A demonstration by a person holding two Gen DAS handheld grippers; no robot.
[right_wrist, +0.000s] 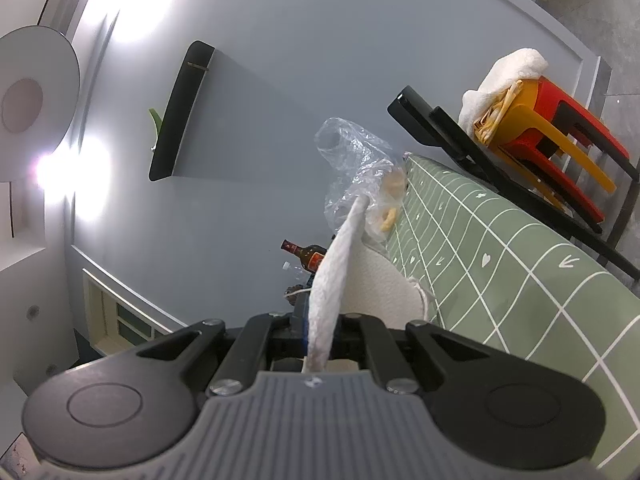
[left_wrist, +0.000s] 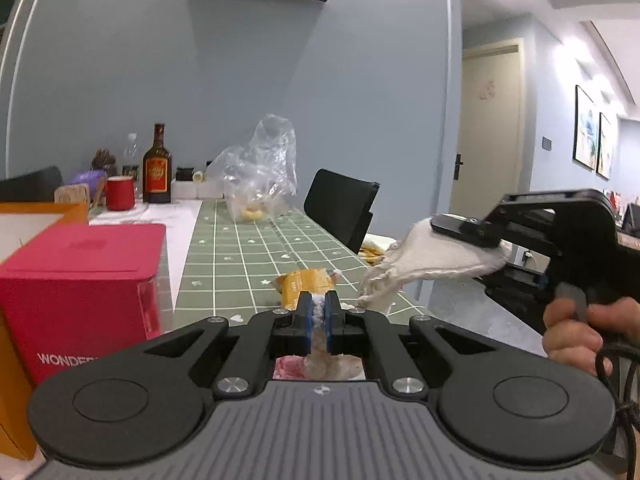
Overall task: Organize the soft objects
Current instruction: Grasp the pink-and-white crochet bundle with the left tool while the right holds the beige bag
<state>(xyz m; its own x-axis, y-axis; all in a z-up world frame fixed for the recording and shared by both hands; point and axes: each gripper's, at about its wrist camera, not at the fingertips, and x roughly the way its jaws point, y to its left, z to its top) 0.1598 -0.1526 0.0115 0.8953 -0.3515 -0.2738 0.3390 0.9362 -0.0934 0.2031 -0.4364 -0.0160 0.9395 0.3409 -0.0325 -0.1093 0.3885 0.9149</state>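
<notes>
Holding one limp, light white cloth (left_wrist: 436,256): left gripper (left_wrist: 319,312) and right gripper (right_wrist: 320,320) both clamp its edges. Pinch hems; slack middle droops toward six o'clock over bench (left_wrist: 240,256).

We see a brown bottle (left_wrist: 157,168) beside a red mug (left_wrist: 119,193) at the tabletop's (left_wrist: 240,256) far end, w/ red box (left_wrist: 80,280) near left, clear plastic bag (left_wrist: 260,168) mid, black chair (left_wrist: 340,208) right.

Two close wrist views, shared tablecloth (left_wrist: 256,248)
</notes>
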